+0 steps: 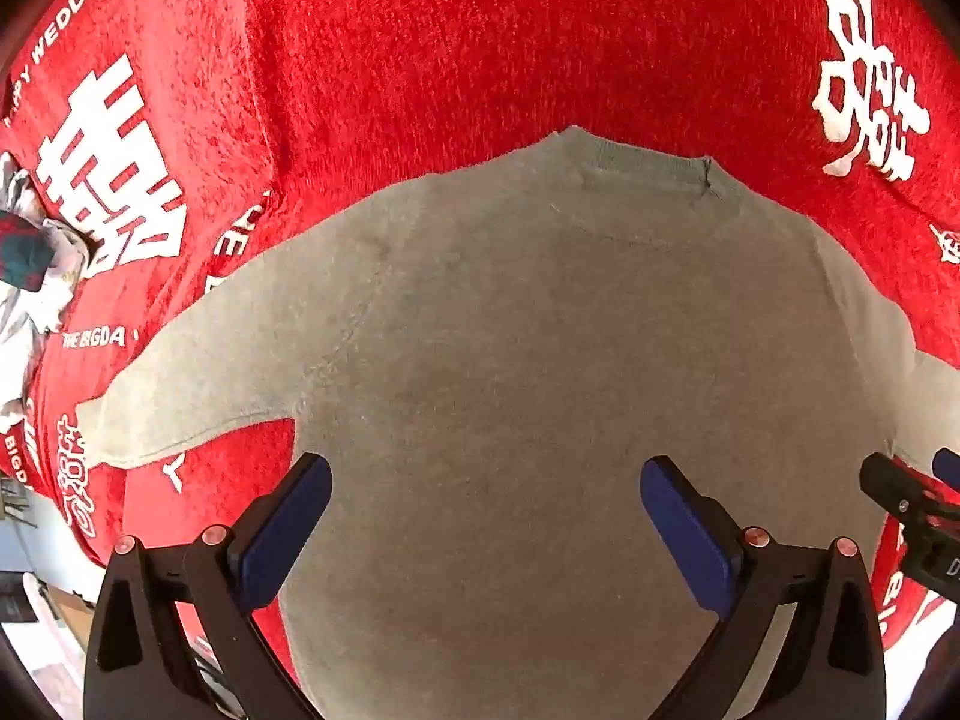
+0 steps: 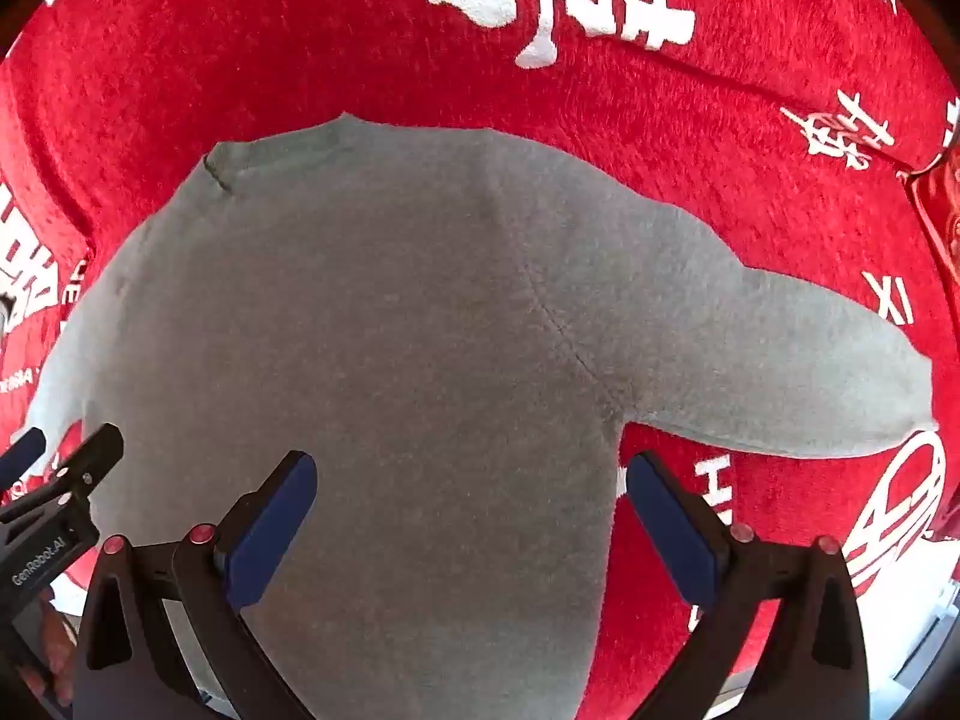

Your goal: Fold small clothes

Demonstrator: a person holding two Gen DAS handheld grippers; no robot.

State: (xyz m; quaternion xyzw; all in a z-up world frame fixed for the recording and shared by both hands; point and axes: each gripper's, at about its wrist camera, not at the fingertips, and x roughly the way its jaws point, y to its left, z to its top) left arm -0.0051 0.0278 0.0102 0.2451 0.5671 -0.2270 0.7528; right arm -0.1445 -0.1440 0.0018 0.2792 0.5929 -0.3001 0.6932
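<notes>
The grey knitted long-sleeved top [image 1: 540, 330] lies flat on the red plush printed cloth [image 1: 480, 30], sleeves out; left gripper [image 1: 486, 480] and right gripper [image 2: 471, 474] hover spread above it, holding nothing.

A small grey knitted sweater [image 1: 540, 360] lies flat and spread out on a red plush cloth printed with white characters [image 1: 480, 30], neckline away from the cameras, one sleeve out to each side. The left black two-finger gripper with blue pads [image 1: 486, 498] hangs over the sweater's left half, the matching right gripper [image 2: 471, 492] over its right half. A crumpled white and dark bundle of fabric [image 1: 30, 264] sits at the cloth's far left edge.
</notes>
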